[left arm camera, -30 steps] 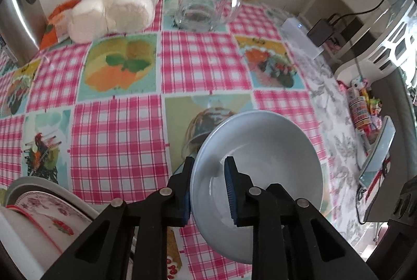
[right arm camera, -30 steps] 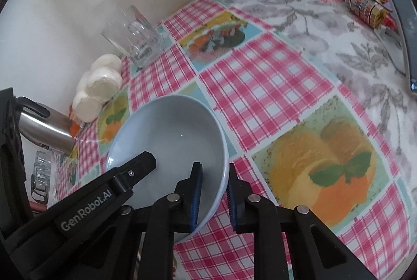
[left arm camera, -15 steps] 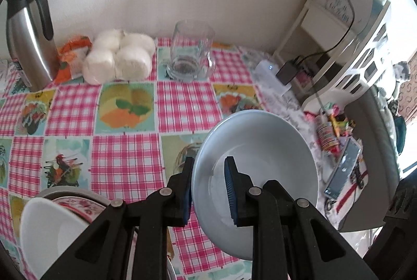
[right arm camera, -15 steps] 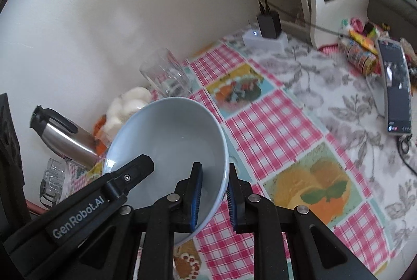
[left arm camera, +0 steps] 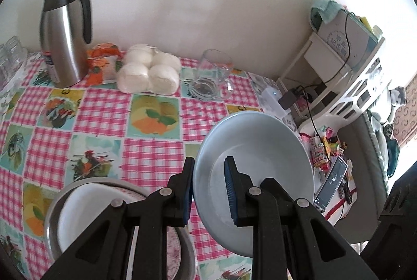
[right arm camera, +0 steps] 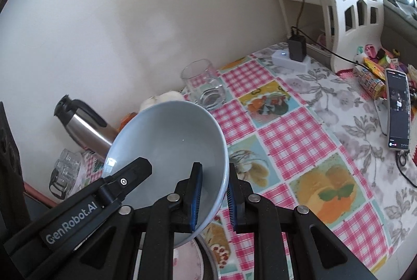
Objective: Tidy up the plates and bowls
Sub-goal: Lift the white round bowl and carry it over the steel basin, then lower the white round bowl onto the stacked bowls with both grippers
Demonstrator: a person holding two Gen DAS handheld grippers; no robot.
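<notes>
Since a second ago we lift the bowl (left arm camera: 256, 147) off the table; both grippers, left (left arm camera: 208, 188) and right (right arm camera: 212, 195), clamp its rim, stacked plates (left arm camera: 86, 204) at seven o'clock.

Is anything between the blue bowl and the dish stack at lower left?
Nothing visible. Both the left gripper and the right gripper clamp the blue bowl by its rim, clear of the tablecloth. The dish stack lies beside it, its top white dish open.

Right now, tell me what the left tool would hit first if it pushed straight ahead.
The left tool already grips the pale blue bowl. Going straight on, it would likely push the bowl down onto the checked tablecloth; depth is unclear.
</notes>
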